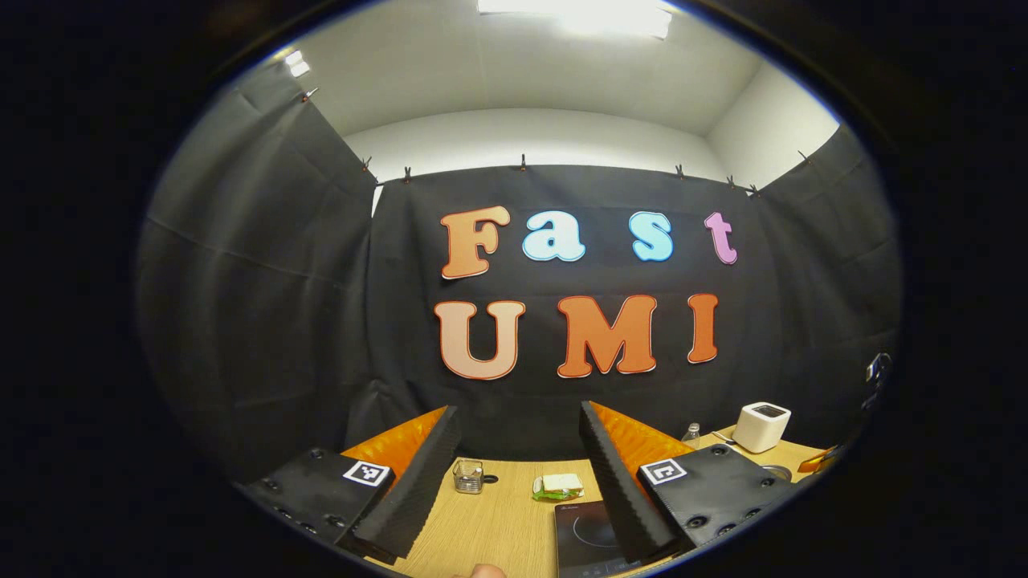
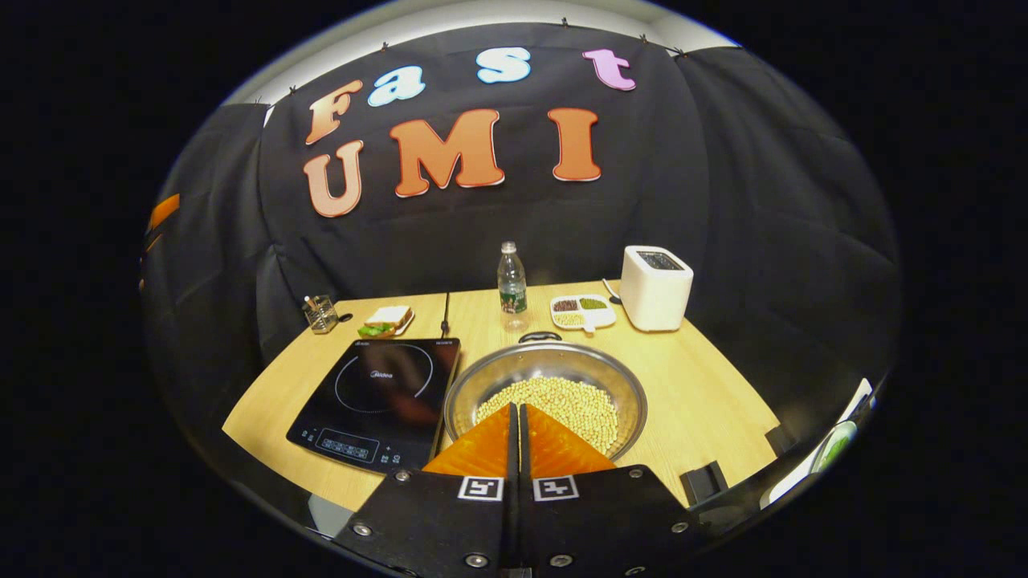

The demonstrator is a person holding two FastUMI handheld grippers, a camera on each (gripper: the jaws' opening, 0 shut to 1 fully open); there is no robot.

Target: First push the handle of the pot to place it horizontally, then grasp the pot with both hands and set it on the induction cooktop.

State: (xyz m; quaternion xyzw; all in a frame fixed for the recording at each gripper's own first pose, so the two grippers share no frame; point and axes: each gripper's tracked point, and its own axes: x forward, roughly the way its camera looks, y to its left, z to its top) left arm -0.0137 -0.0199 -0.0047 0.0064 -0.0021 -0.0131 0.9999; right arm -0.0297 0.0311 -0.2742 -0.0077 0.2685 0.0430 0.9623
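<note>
A wide steel pot [image 2: 490,381] holding pale beans sits on the wooden table, just right of the black induction cooktop [image 2: 377,393]. One small loop handle [image 2: 540,337] shows at the pot's far rim. My right gripper [image 2: 514,409] is shut, its fingers pressed together with nothing between them, tips over the pot's near rim. My left gripper [image 1: 518,409] is open wide, held higher and aimed at the back wall. A corner of the cooktop [image 1: 582,530] lies below between its fingers.
At the back stand a water bottle [image 2: 511,281], a white toaster [image 2: 656,286], a divided dish [image 2: 582,311], a sandwich [image 2: 385,321] and a small glass [image 2: 321,313]. A small black block [image 2: 704,482] sits near the table's front right edge.
</note>
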